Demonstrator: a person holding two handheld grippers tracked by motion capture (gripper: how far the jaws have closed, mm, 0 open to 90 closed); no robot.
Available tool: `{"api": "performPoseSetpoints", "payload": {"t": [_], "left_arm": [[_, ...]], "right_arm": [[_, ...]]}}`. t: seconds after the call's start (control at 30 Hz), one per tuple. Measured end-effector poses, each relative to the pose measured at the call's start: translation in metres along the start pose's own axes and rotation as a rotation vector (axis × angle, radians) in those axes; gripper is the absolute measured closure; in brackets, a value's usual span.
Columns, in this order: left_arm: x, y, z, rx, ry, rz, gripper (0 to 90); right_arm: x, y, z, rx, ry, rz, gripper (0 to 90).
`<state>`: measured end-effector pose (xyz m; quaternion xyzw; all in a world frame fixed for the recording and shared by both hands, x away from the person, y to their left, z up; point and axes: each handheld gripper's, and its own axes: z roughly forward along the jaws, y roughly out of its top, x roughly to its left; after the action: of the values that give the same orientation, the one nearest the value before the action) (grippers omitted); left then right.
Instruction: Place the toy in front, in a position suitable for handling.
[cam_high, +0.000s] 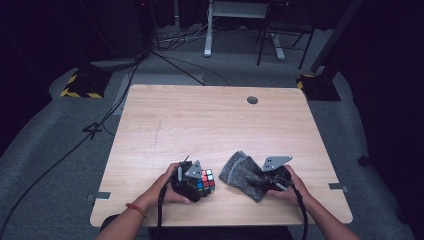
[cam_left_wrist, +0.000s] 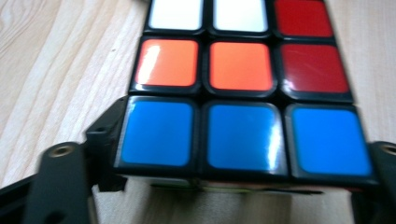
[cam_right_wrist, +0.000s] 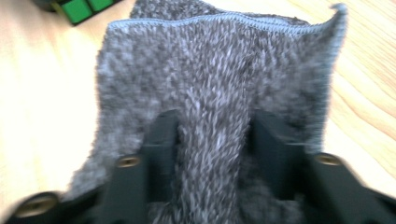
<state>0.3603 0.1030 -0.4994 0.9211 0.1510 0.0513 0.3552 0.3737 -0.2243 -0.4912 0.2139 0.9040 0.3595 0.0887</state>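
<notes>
Two items are in hand at the near edge of the table (cam_high: 210, 115): a puzzle cube (cam_high: 205, 180) and a grey terry cloth (cam_high: 243, 172). The cube sits on the wood at the left, with the cloth just beside it to the right, apart from it by a narrow strip of bare table.

In the left gripper view the cube (cam_left_wrist: 243, 93) lies between the black jaws, its blue row nearest the camera, orange and red above, white at the far end. The left gripper (cam_left_wrist: 243, 158) brackets that blue row on both sides; whether the pads press on it or merely stand against it cannot be told from these frames.

In the right gripper view the cloth (cam_right_wrist: 215, 88) is bunched into a ridge that runs up between the jaws, and the right gripper (cam_right_wrist: 212, 140) is clenched on that fold. A green corner of the cube (cam_right_wrist: 79, 8) shows at the upper left beyond the cloth's hemmed edge.

Judgement: the step in hand appears to be readying the cube for wiping, one tool steadying it and the other carrying the cloth. The next move calls for a firm hold on the cube, then bringing the gathered cloth across the gap onto a cube face without letting the fold slip out of the jaws.
</notes>
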Motion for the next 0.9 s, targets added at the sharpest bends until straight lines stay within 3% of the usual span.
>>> {"api": "performPoseSetpoints", "payload": {"t": [0.17, 0.27, 0.43, 0.57, 0.7, 0.77, 0.9], "left_arm": [[-0.001, 0.002, 0.000, 0.001, -0.001, 0.000, 25.5], [-0.002, 0.003, 0.000, -0.004, -0.008, 0.001, 32.3], [-0.002, 0.005, -0.001, -0.012, -0.020, -0.001, 32.9], [-0.004, 0.011, -0.002, -0.028, -0.019, 0.001, 33.1], [-0.008, 0.022, 0.000, -0.016, -0.014, 0.040, 33.2], [-0.009, 0.030, 0.003, -0.009, -0.017, 0.053, 33.2], [-0.011, 0.041, 0.009, 0.015, 0.000, 0.093, 33.2]], "right_arm": [[0.003, 0.000, -0.001, 0.000, -0.009, -0.021, 72.2], [0.003, 0.000, -0.003, -0.005, -0.004, -0.024, 75.2], [0.004, 0.000, -0.006, -0.010, -0.003, -0.040, 76.5], [0.005, 0.005, -0.018, -0.068, -0.002, -0.043, 77.1], [0.007, 0.015, -0.032, -0.142, 0.016, -0.045, 77.3], [0.014, 0.028, -0.039, -0.178, 0.024, -0.070, 77.4], [0.024, 0.043, -0.042, -0.193, 0.048, -0.102, 77.3]]}}
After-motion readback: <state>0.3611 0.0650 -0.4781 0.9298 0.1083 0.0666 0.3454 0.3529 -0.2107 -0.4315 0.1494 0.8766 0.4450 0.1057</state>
